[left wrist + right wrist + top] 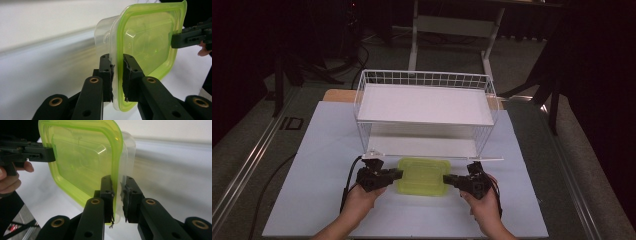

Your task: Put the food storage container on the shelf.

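Both grippers, left point(398, 174) and right point(447, 178), pinch the green-lidded container point(422, 176) (no readable label) with their fingers.

container point(422, 176): clear tub, lime-green lid on | pose: level | place: 6 o'clock of table, my grippers clamping its 9 and 3 o'clock rims

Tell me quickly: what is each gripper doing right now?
Left gripper: closed on the rim of the green-lidded container.
Right gripper: closed on the opposite rim of the same container.
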Demonstrator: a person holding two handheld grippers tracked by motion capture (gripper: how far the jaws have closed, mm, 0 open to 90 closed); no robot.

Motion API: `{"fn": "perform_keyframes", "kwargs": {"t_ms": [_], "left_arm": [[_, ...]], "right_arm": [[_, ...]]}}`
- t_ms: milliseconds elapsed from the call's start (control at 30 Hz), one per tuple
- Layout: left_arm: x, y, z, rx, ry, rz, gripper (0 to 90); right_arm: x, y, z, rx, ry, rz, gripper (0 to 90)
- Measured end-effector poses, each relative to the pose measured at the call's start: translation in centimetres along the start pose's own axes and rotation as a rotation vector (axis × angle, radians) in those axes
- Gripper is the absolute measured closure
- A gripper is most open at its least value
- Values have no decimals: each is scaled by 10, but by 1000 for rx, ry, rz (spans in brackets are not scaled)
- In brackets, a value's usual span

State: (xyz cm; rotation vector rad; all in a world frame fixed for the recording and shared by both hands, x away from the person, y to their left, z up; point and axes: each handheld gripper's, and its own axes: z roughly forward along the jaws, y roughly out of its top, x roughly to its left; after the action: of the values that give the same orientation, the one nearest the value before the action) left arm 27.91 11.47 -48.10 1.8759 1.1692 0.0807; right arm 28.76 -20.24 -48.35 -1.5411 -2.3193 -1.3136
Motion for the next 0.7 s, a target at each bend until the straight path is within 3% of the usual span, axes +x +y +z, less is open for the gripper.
{"fn": "perform_keyframes", "kwargs": {"t_ms": [333, 700], "left_arm": [[6, 23, -1, -53, 31, 5, 801], [21, 35, 20, -70, 59, -7, 798]], "right_arm": [[1, 28, -1, -64, -24, -17, 799], [-15, 49, 18, -95, -72, -20, 796]]}}
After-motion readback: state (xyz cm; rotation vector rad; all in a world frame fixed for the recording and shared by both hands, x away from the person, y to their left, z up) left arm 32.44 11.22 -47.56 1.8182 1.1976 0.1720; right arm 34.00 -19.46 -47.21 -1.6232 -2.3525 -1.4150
